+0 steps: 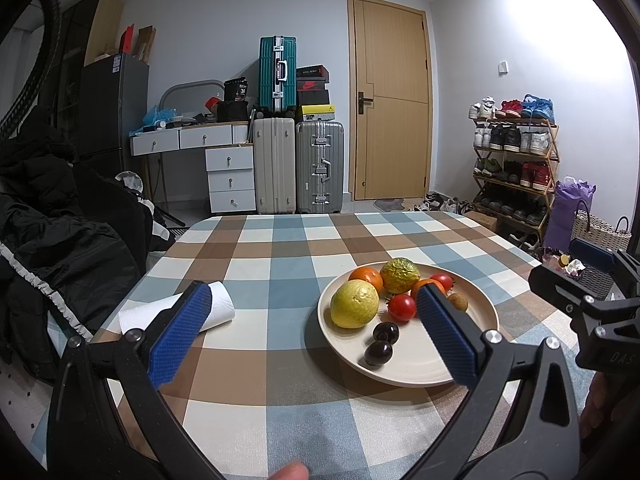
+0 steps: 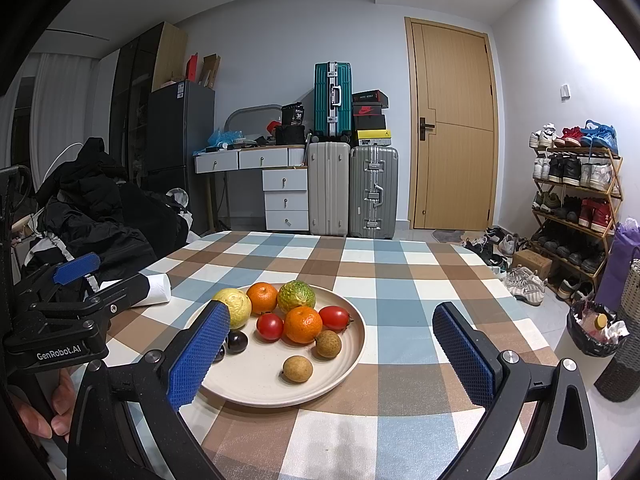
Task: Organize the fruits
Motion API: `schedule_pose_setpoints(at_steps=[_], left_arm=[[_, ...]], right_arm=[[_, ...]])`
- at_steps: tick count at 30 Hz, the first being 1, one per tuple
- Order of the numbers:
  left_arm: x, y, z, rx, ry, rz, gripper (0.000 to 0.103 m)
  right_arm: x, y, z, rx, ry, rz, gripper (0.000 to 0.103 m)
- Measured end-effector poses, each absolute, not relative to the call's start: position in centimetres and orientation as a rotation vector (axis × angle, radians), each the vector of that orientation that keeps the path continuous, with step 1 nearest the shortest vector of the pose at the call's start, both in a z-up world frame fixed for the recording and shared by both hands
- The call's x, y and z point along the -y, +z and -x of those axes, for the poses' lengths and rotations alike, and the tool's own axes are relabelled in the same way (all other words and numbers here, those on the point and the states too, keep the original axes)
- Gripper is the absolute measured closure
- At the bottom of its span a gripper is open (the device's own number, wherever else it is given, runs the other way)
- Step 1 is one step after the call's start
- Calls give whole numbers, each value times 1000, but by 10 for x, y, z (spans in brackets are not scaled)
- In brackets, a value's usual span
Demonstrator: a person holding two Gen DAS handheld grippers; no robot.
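Observation:
A cream plate [image 1: 460, 368] [image 2: 280, 388] on the checked tablecloth holds a yellow lemon [image 1: 354, 303] [image 2: 237, 307], two oranges [image 2: 303, 324] [image 2: 262, 297], a green-yellow bumpy fruit [image 1: 399, 275] [image 2: 296, 297], two red tomatoes [image 1: 401, 308] [image 2: 269, 326], two dark plums [image 1: 386, 332] [image 2: 237, 342] and two brown longans [image 2: 328, 344] [image 2: 297, 368]. My left gripper [image 1: 312, 316] is open and empty, hovering before the plate's left side. My right gripper [image 2: 332, 328] is open and empty, hovering over the plate's near right part.
A white paper roll [image 1: 216, 308] [image 2: 158, 286] lies left of the plate. Black coats [image 1: 60, 216] pile at the table's left. Suitcases [image 1: 298, 168], a door, a shoe rack [image 2: 572, 200] and a bin [image 2: 600, 328] stand beyond the table.

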State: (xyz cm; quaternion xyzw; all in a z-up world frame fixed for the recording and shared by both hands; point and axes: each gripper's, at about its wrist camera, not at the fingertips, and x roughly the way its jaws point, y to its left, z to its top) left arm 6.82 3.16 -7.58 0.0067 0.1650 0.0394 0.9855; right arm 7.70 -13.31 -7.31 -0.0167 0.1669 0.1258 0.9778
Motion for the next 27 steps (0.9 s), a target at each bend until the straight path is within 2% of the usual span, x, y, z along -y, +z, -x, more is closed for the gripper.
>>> schedule_pose_setpoints(at_steps=[27], left_arm=[[-31, -75, -66, -334, 74, -14, 1]], right_arm=[[133, -73, -77, -336, 254, 33, 0]])
